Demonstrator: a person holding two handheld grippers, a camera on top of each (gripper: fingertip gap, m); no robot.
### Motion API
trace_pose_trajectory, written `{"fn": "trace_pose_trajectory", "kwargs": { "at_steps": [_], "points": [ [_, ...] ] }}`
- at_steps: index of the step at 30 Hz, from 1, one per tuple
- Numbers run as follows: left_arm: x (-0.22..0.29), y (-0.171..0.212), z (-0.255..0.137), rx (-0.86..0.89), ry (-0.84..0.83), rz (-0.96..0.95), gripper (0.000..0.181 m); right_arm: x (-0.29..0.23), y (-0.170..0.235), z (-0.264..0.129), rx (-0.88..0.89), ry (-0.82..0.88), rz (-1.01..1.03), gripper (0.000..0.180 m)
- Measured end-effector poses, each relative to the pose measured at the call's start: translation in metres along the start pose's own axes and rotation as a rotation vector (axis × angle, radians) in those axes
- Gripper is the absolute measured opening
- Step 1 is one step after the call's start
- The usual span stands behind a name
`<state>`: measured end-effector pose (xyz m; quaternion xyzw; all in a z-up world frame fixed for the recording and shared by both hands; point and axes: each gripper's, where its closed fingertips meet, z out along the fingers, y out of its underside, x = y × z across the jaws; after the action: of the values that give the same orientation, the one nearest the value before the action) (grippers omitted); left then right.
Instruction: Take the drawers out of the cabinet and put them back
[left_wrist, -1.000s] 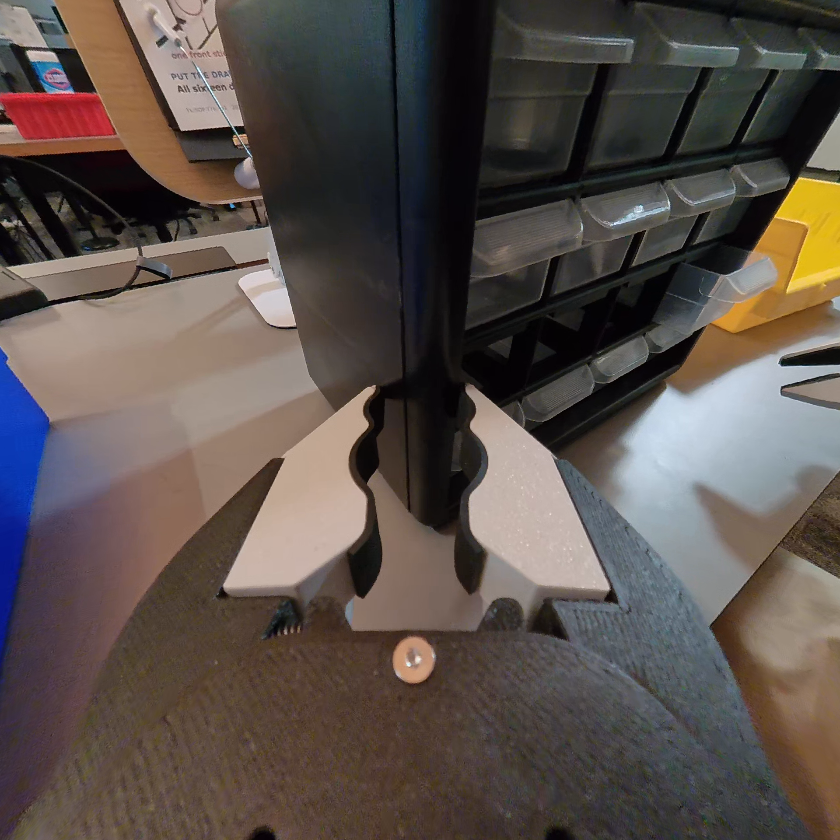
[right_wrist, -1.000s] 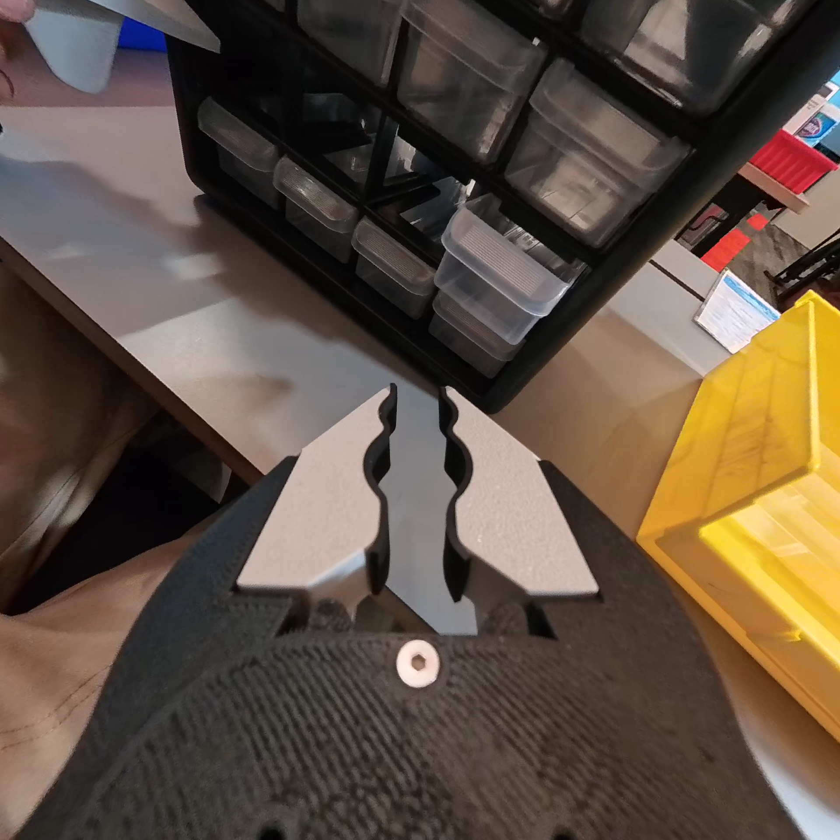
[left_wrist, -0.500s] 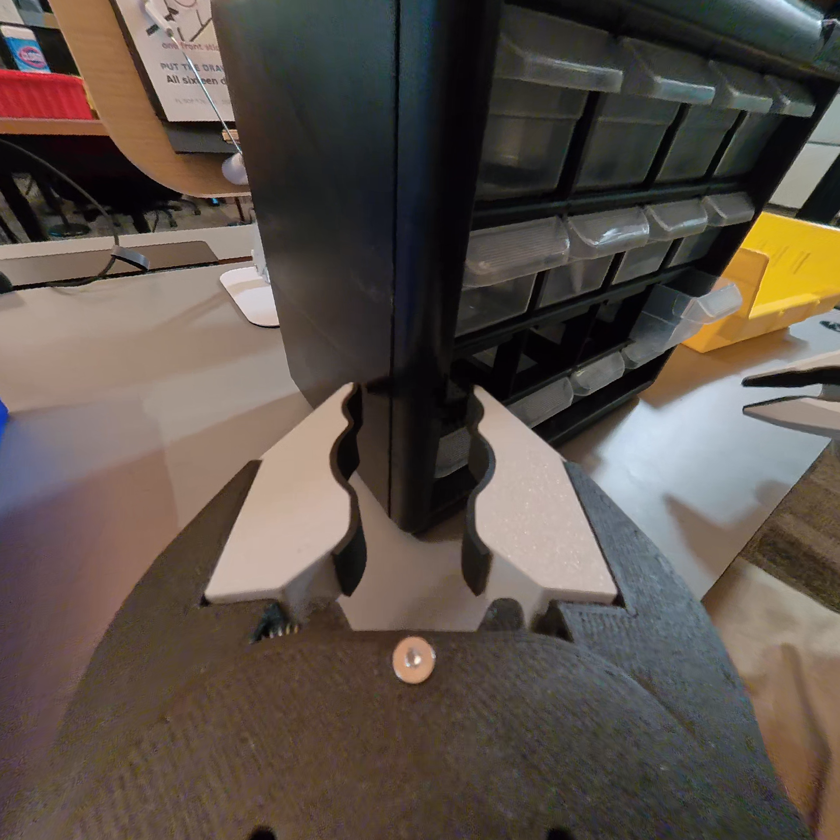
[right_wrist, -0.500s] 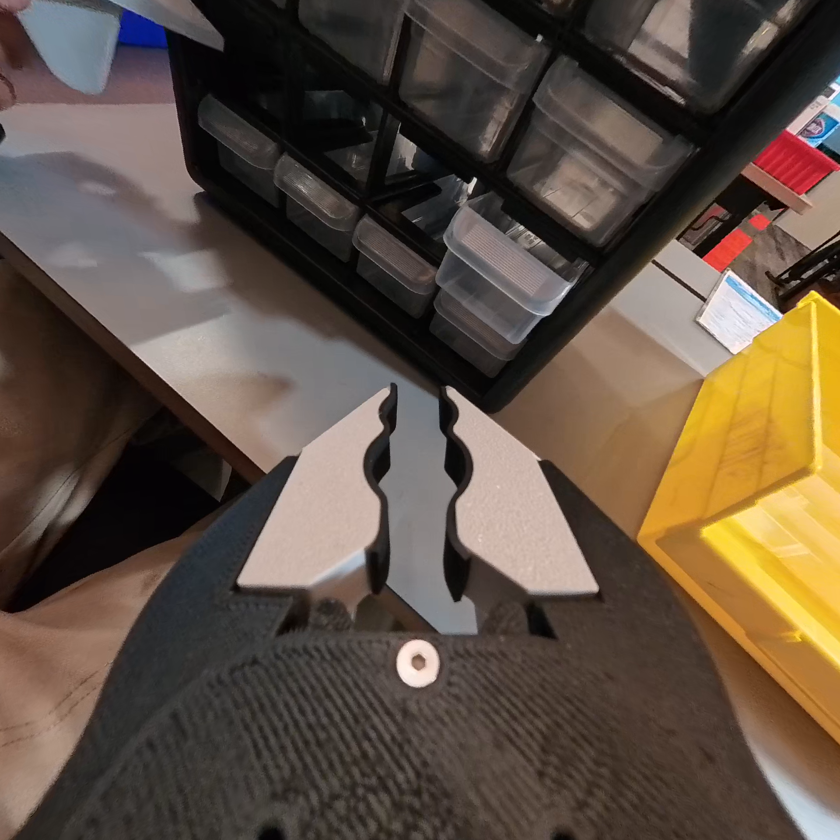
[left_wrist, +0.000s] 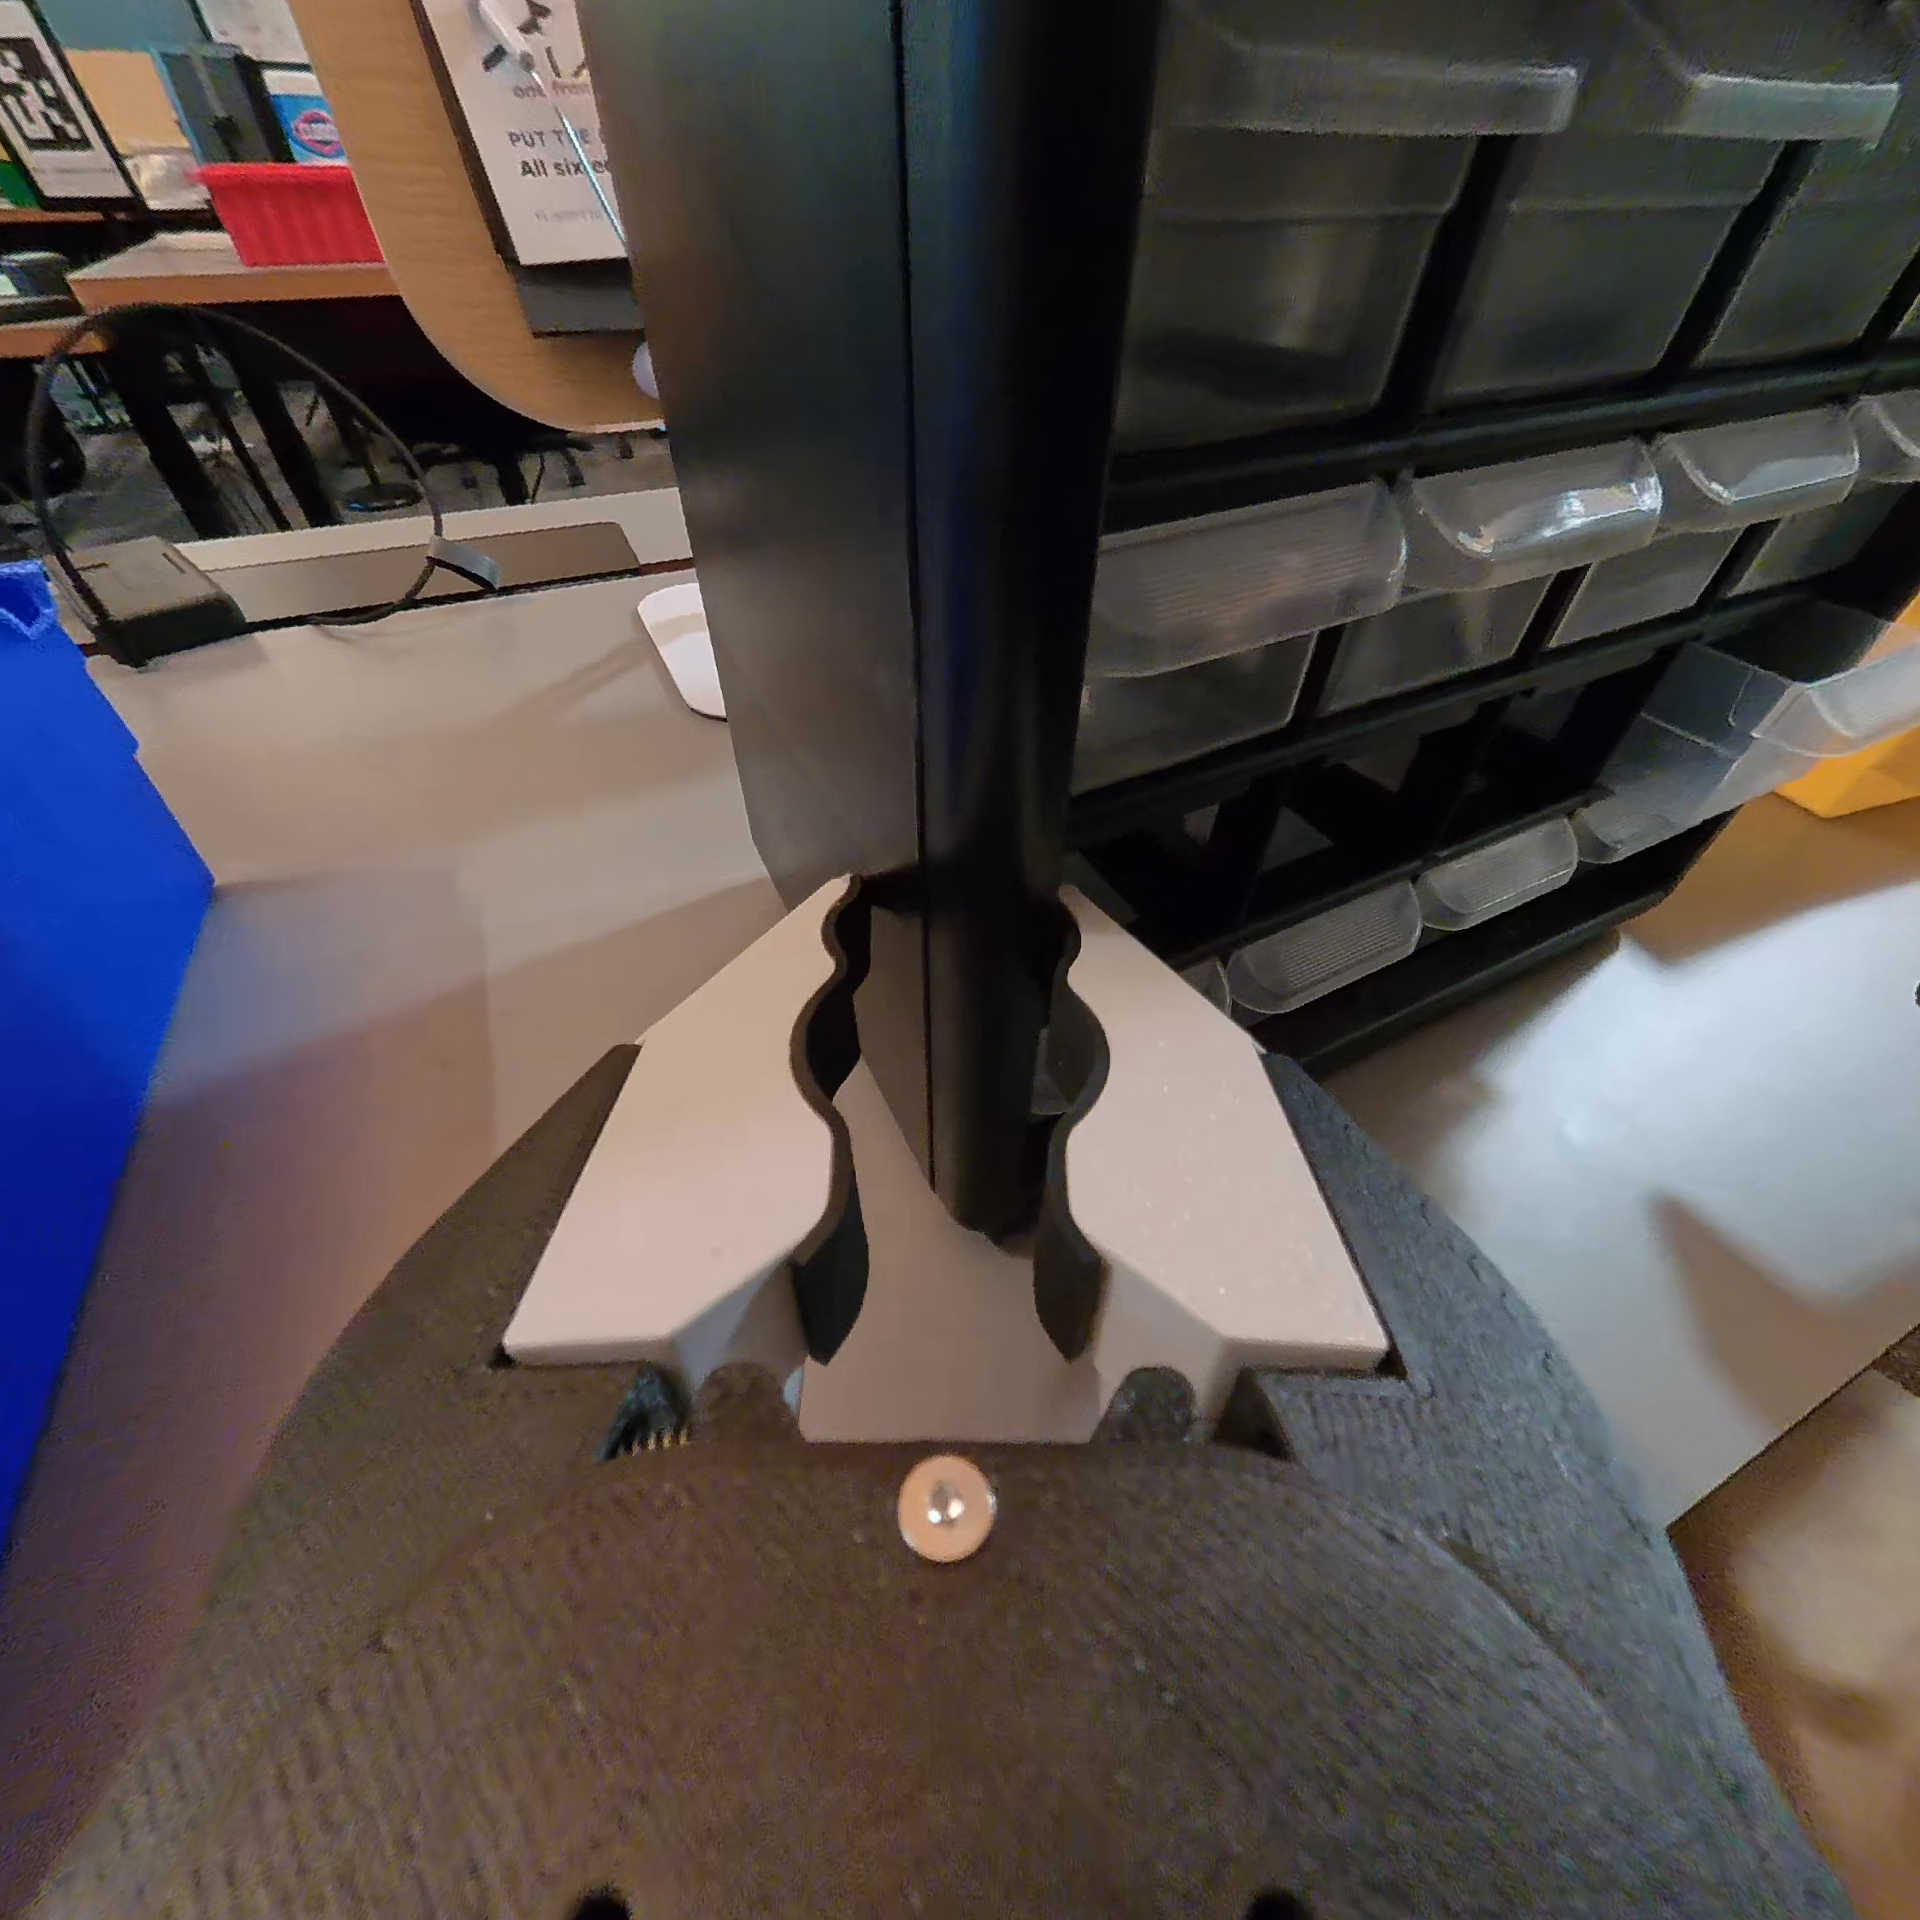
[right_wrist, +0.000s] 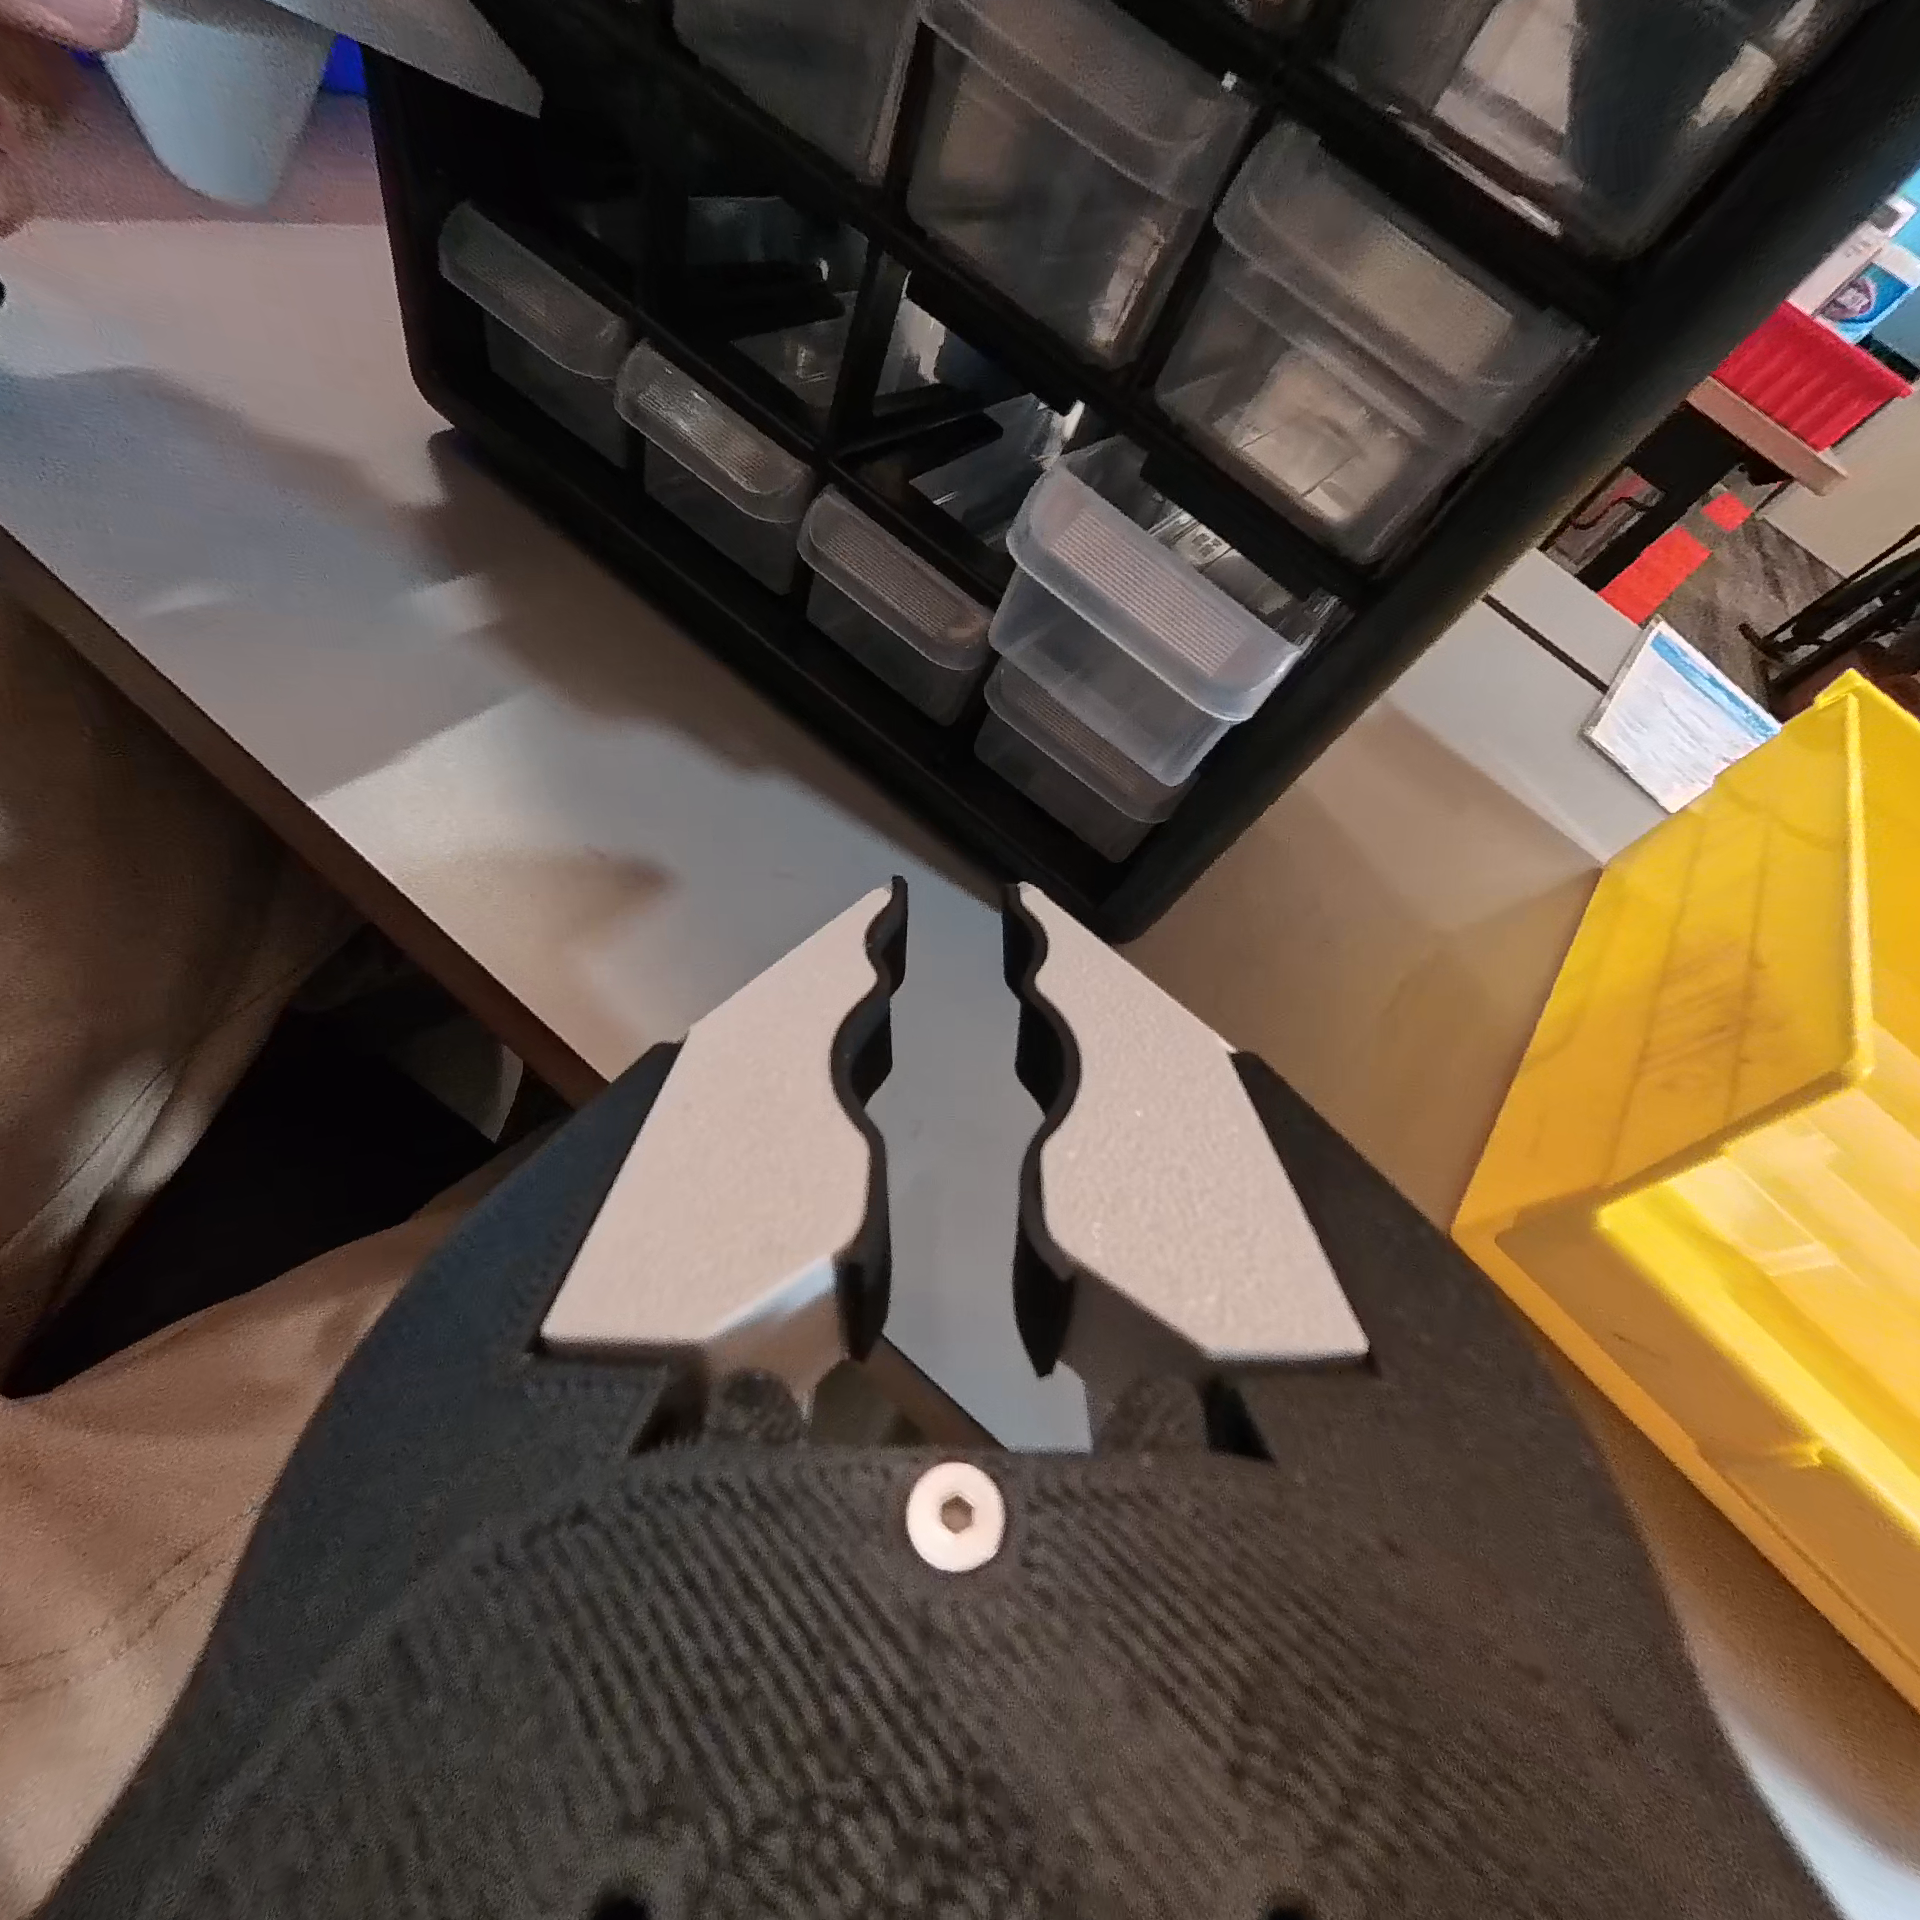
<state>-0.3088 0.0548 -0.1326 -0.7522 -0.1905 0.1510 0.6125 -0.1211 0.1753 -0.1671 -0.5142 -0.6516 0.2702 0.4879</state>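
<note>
Beige tabletop (right_wrist: 312, 623) bearing black cabinet (left_wrist: 831, 416) of clear drawers; one drawer (right_wrist: 1132, 634) in lower right column protruding partway, empty slots beside it. Left gripper (left_wrist: 956, 904) closed on cabinet's front left corner post. Right gripper (right_wrist: 951, 904) narrowly parted, empty, near cabinet base. Yellow bin (right_wrist: 1714, 1195) just right of cabinet

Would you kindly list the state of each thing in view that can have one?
Left tongs: shut on the cabinet corner post.
Right tongs: open, holding nothing.
Half-out drawer: sticking partway out of its slot.
Bottom-row drawers: pushed in.
Yellow bin: on the table.
</note>
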Motion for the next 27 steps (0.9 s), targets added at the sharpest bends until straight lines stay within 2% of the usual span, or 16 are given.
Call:
{"fn": "trace_pose_trajectory", "kwargs": {
  "at_steps": [5, 27],
  "points": [
    [-0.0046, 0.0004, -0.0032, 0.002, 0.023, -0.041, 0.027, 0.0004, 0.0001, -0.0007, 0.001, 0.002, -0.002, 0.017],
    [-0.0046, 0.0002, -0.0079, 0.030, 0.014, 0.014, 0.026, -0.0025, 0.0007, 0.0010, -0.009, -0.004, -0.007, 0.018]
  ]
}}
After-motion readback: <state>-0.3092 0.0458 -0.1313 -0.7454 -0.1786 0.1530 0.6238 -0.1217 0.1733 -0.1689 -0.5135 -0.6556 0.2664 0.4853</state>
